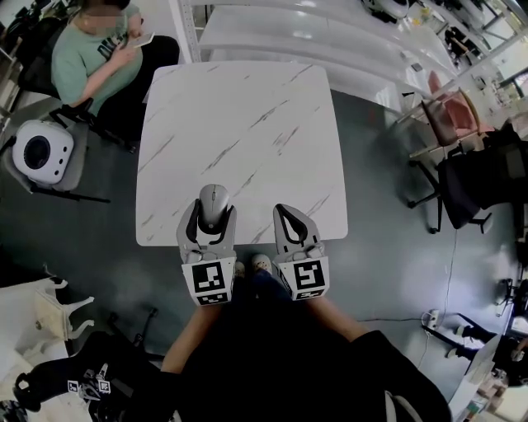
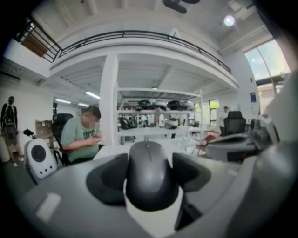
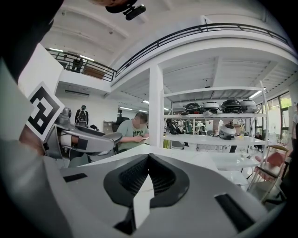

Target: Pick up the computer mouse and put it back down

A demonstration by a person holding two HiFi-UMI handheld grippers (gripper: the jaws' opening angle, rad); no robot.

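A grey computer mouse point(image 1: 214, 202) sits between the jaws of my left gripper point(image 1: 214, 213) at the near edge of the white marble table point(image 1: 239, 124). In the left gripper view the mouse point(image 2: 150, 176) fills the gap, and the dark pads point(image 2: 108, 179) press on both its sides. I cannot tell whether it rests on the table or hangs just above it. My right gripper point(image 1: 285, 209) hovers beside it to the right, over the table's near edge. Its jaws are shut, the tips meeting with nothing between them point(image 3: 149, 157).
A person in a green shirt point(image 1: 95, 49) sits at the table's far left corner. A white round device point(image 1: 41, 151) rests on a chair at the left. A pink chair point(image 1: 450, 115) and a black chair point(image 1: 478, 177) stand to the right. White shelving point(image 1: 330, 25) runs behind the table.
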